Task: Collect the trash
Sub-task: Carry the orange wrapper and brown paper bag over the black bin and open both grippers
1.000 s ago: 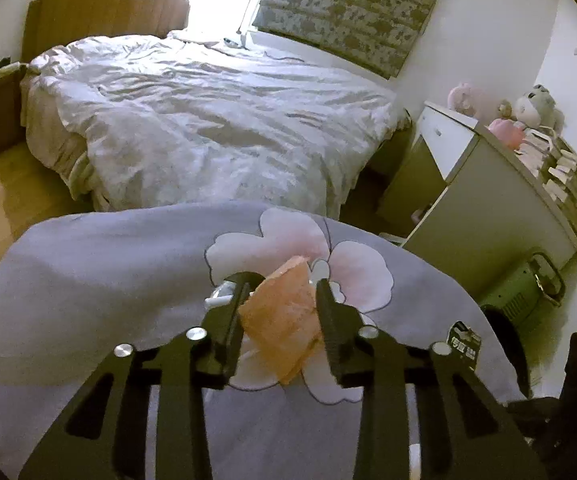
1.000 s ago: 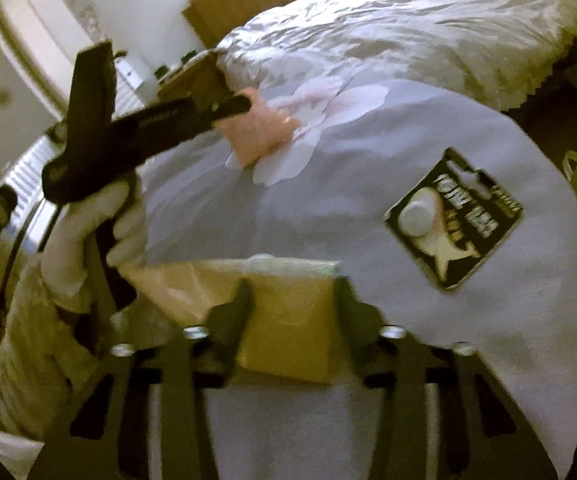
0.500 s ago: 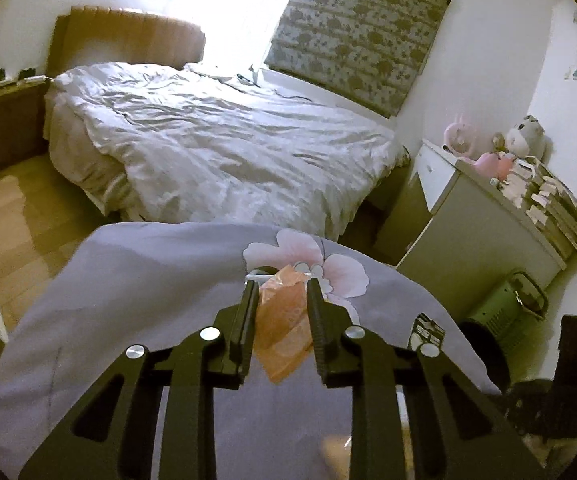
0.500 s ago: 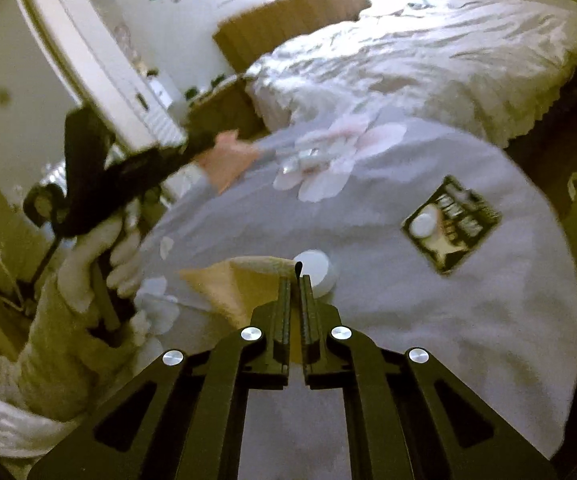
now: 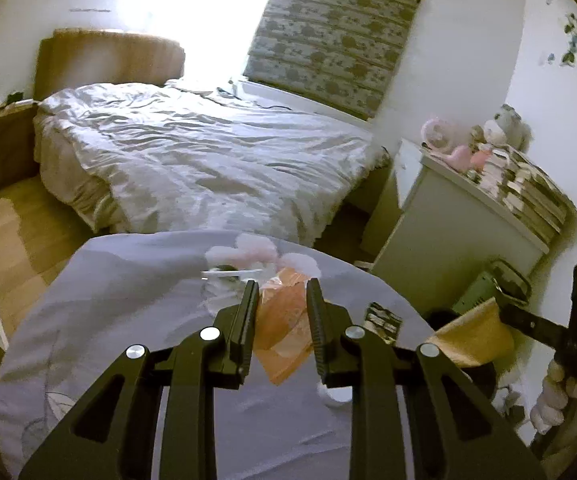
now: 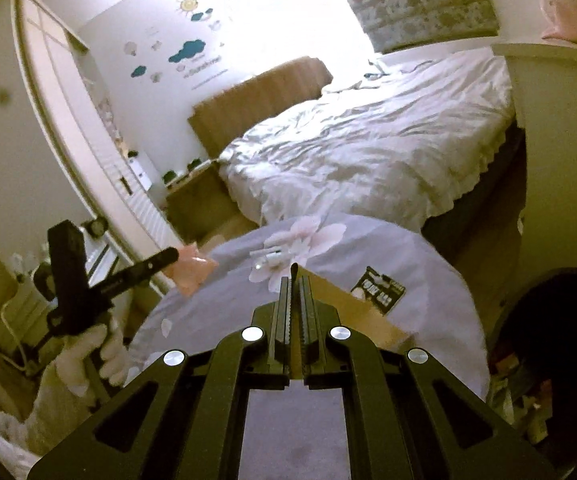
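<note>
Both claws carry trash above the cloth-covered counter

The left claw (image 5: 281,286) is clamped on a crumpled orange wrapper (image 5: 284,328), which hangs between its fingers, lifted clear of the lilac cloth on the round counter (image 5: 128,304). In the right wrist view that same wrapper (image 6: 192,268) shows pink at the tip of the left tool, off the counter's left edge. The right claw (image 6: 294,280) is pressed closed on a flat tan paper piece (image 6: 352,312), its fingers nearly touching with the sheet's edge pinched between them; from the left wrist view the paper (image 5: 472,336) hangs out to the right, beyond the counter rim. Left on the cloth are a black packet (image 6: 378,290) near the right rim, a white stick-like item (image 6: 270,256) on the printed pink flower, and a small white round object (image 5: 334,394). A bed (image 5: 208,160) lies behind.
</note>
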